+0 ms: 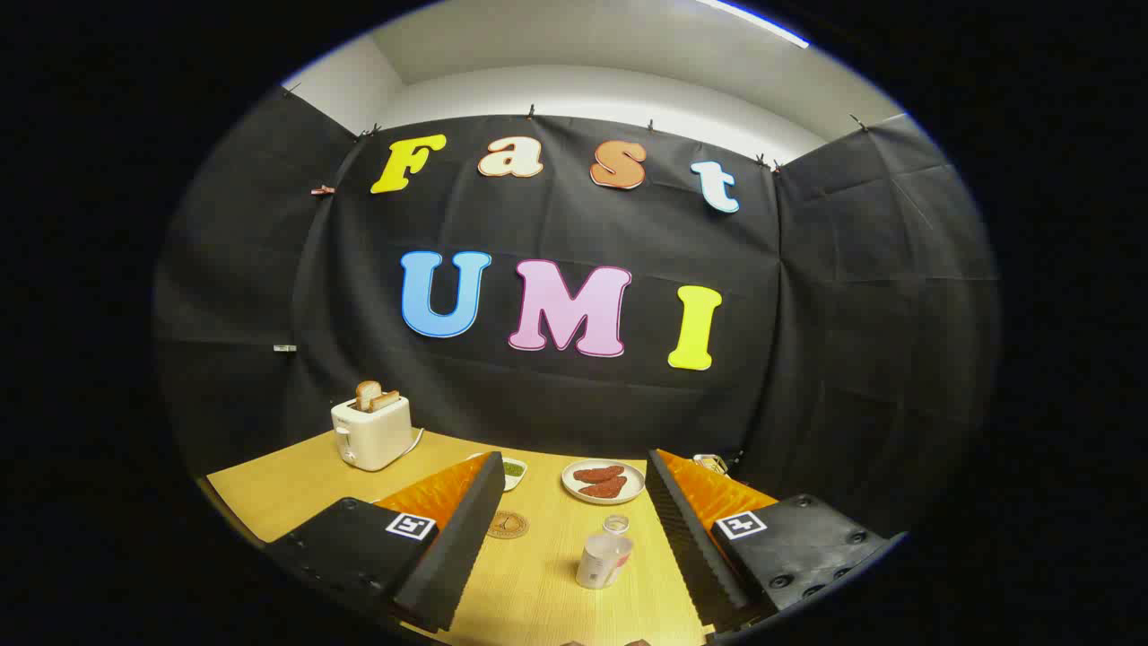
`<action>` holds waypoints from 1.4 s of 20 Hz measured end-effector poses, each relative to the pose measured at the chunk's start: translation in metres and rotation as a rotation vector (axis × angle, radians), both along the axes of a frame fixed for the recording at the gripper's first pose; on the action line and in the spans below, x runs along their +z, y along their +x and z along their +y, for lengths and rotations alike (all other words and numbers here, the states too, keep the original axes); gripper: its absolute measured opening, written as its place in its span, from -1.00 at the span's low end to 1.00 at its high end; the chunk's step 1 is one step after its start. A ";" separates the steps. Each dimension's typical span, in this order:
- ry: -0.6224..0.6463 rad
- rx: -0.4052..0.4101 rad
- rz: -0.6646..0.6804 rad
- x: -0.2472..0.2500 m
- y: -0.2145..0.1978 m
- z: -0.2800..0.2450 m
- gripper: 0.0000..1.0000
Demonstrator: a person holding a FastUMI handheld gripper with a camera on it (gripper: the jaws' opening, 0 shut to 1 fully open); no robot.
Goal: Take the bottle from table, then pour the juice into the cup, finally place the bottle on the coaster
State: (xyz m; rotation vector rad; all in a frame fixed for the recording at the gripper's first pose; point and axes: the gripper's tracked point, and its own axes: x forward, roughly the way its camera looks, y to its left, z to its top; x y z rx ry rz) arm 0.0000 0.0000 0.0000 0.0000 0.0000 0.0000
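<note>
Gripper spread wide above table, holding nothing; bottle upright between fingers, touching neither.

Nearest: two fingers well apart, angled inward toward far end. Between them on wood top, bottle with pale label, closer to right finger, clear gap either side. Just beyond bottle, small clear cup, near it but whether touching cannot tell. Left of bottle, just beside left finger, round coaster lying flat, bare. Past finger tips, plate with two reddish-brown pieces on it. Small dish with something green, partly hidden behind left fingertip. Further left near table's back edge, white toaster with toast sticking up from slots. Small object behind right fingertip, too hidden to name.
</note>
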 end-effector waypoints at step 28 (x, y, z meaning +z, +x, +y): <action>0.057 0.102 0.099 -0.081 0.036 -0.053 0.95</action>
